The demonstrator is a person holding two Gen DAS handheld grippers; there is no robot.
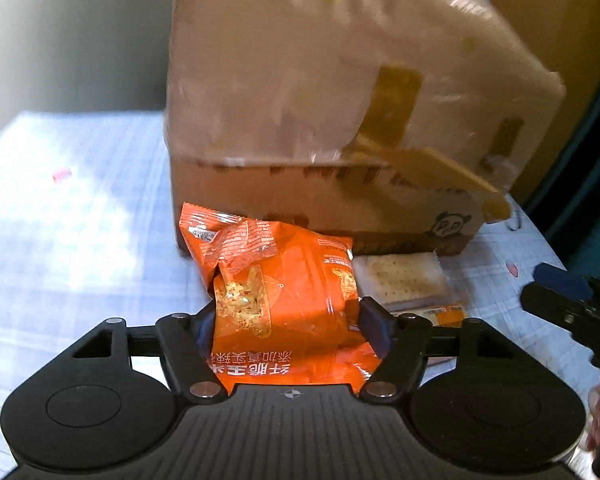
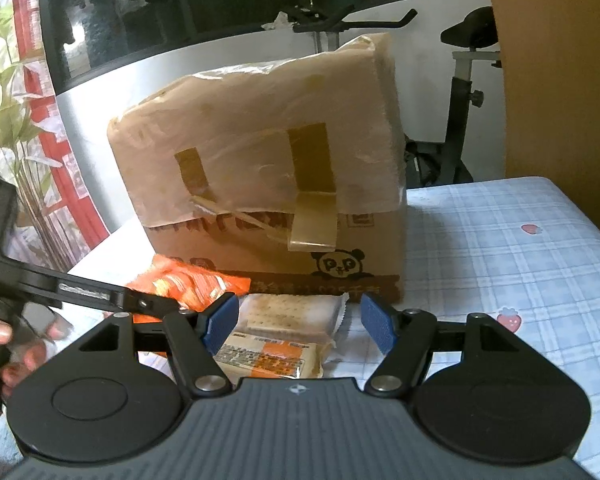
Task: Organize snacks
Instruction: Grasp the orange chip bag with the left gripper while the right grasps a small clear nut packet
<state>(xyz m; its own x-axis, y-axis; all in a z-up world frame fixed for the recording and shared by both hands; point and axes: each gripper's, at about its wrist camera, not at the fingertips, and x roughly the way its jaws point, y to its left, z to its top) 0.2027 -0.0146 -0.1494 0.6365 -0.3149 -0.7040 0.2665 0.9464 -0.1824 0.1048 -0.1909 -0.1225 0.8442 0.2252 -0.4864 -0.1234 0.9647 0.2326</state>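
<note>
My left gripper (image 1: pixel 286 316) is shut on an orange snack bag (image 1: pixel 276 292), held just in front of a cardboard box (image 1: pixel 320 120) with a panda print. The bag also shows in the right wrist view (image 2: pixel 184 280), with the left gripper's arm crossing it. My right gripper (image 2: pixel 300 320) is open, its blue pads either side of a clear cracker pack (image 2: pixel 288 314) lying on the cloth; the pack is between the jaws but not gripped. The cracker pack also shows in the left wrist view (image 1: pixel 404 280).
A blue-checked tablecloth (image 2: pixel 500 260) covers the table. An orange-and-white snack pack (image 2: pixel 272 358) lies under the right gripper. Loose tape strips (image 2: pixel 312 220) hang off the box front. An exercise bike (image 2: pixel 456 120) and a wooden panel (image 2: pixel 560 80) stand behind.
</note>
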